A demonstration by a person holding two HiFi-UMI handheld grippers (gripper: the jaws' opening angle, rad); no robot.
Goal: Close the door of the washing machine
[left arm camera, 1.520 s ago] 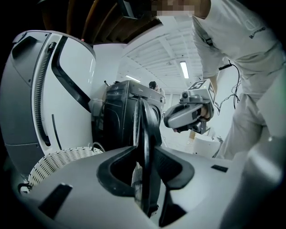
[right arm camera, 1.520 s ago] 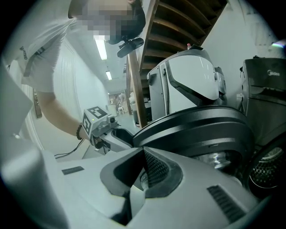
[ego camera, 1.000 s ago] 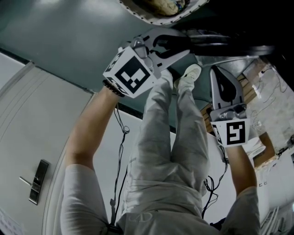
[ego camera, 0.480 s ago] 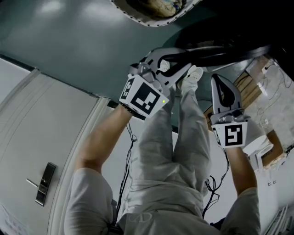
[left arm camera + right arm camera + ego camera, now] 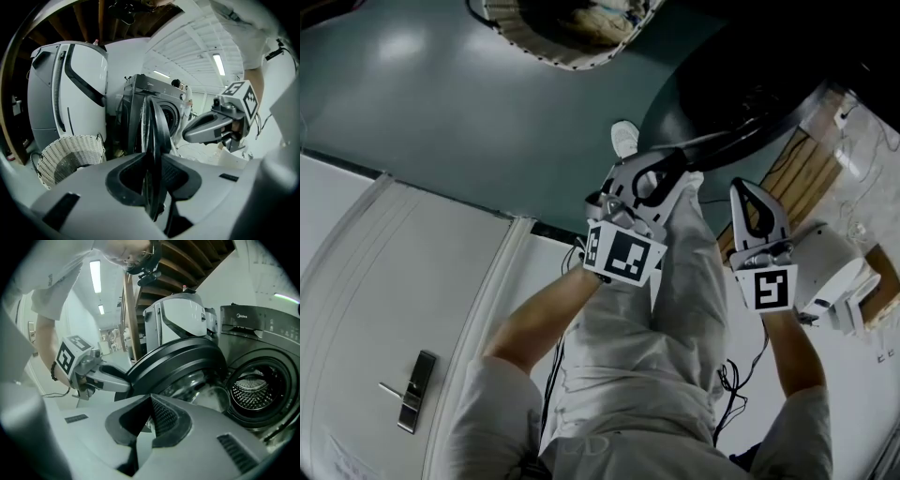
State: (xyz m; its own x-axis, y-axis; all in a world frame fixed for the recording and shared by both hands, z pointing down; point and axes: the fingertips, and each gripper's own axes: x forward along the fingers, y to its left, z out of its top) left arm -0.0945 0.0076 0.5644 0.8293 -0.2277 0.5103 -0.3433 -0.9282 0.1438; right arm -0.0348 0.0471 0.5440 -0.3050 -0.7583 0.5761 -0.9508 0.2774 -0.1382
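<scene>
With my left gripper (image 5: 153, 174) clamped on the edge of the half-open door (image 5: 153, 123) of the washing machine (image 5: 262, 336) and my right gripper (image 5: 149, 418) closed empty beside it, the edge may slip out if I swing fast

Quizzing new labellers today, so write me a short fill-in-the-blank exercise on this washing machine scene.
1. The left gripper is shut on the edge of the round ____.
2. The washing machine stands ____, its drum in plain view.
3. The right gripper has its jaws ____, with nothing between them.

Missing words: door; open; shut.
</scene>
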